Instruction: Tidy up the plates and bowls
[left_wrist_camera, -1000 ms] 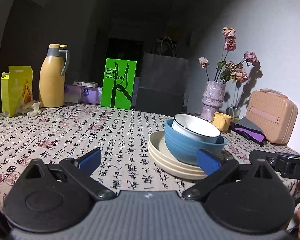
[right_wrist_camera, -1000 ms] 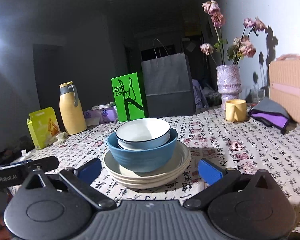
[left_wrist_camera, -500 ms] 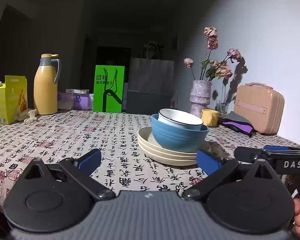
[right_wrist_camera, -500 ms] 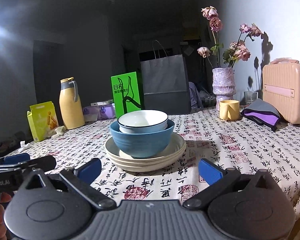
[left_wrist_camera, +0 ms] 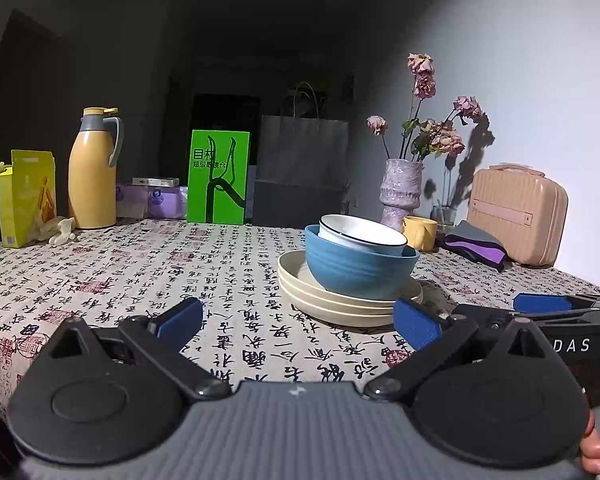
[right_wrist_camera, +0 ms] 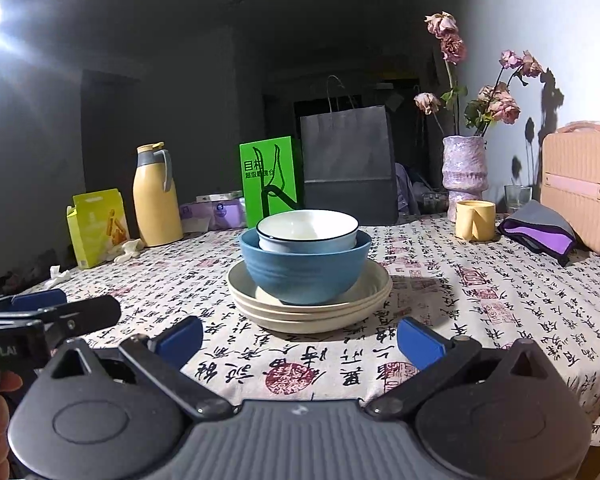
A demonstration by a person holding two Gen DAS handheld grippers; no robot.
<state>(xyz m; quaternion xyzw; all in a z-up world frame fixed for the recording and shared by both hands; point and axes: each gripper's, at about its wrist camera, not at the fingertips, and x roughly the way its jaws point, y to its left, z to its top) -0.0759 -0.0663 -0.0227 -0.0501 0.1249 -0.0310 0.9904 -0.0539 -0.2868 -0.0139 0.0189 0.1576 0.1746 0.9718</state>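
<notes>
Right wrist view: white bowl (right_wrist_camera: 307, 229) nested in blue bowl (right_wrist_camera: 304, 268), both on cream plates (right_wrist_camera: 310, 304), one stack mid-surface (right_wrist_camera: 480, 304). Right claw (right_wrist_camera: 300, 340) wide open, empty, short of stack; left claw (left_wrist_camera: 296, 320) same. Stack fits tidied or awaiting sorting. If you touch it: approach level, slow, don't nudge plate rim; bowls sit loose.

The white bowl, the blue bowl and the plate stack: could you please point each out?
white bowl (right_wrist_camera: 306, 227), right wrist view, inner wall.
blue bowl (right_wrist_camera: 300, 276), right wrist view, outer wall.
plate stack (right_wrist_camera: 312, 316), right wrist view, front rim.
</notes>
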